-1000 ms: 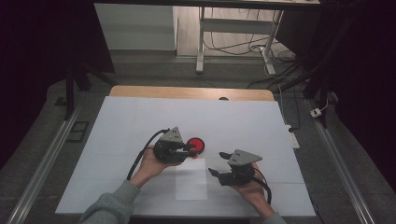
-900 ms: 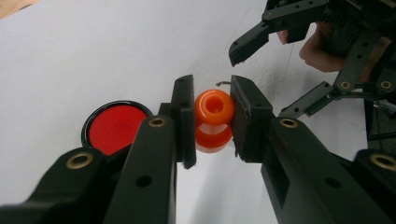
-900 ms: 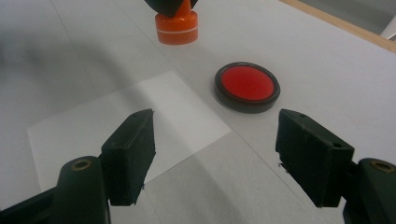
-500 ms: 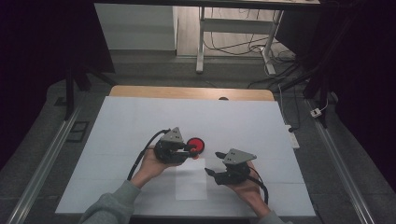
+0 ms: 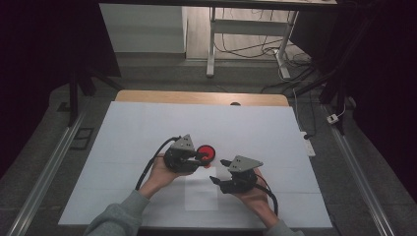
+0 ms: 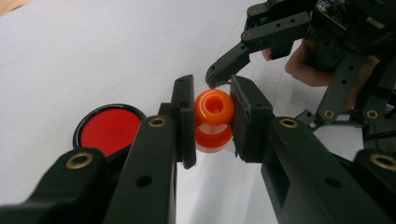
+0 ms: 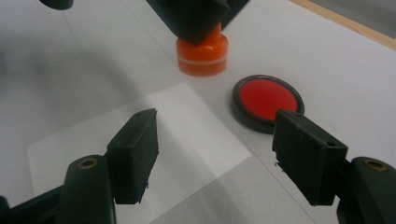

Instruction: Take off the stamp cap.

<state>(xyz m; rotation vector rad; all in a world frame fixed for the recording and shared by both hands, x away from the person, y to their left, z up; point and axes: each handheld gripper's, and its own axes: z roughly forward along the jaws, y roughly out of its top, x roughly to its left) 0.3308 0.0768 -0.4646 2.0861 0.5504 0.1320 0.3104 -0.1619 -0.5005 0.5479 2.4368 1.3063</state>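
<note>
1. My landmark is the red disc [image 5: 206, 153], a flat round piece with a dark rim lying on the white table sheet [image 5: 147, 128]. Everything below is placed against it.

2. The left gripper [image 6: 212, 116] has its jaws narrowed onto the orange spool [image 6: 214, 120], a small waisted plastic piece with a hole through its top. In the right gripper view the spool [image 7: 202, 55] sits just beside the disc [image 7: 267, 100], its base on or very near the sheet; I cannot tell which.

3. The grip looks square, with one pad on each side of the spool's upper half. I would keep the pressure steady: the plastic looks smooth, and it could squirt out if I squeeze harder.

4. The right gripper [image 7: 215, 154] hangs on my side of the disc with its jaws wide and nothing between them. In the left gripper view one of its fingertips [image 6: 215, 74] is close behind the spool.

5. My reading is that the spool is being brought to the disc, or handed across. Either way, I would move only one hand at a time.

6. If the right gripper is to take over, I would close it on the lower half, below the left pads, before releasing.

7. The clear film [image 7: 140, 135] lies near the disc, so I would avoid dragging a jaw across it.
</note>
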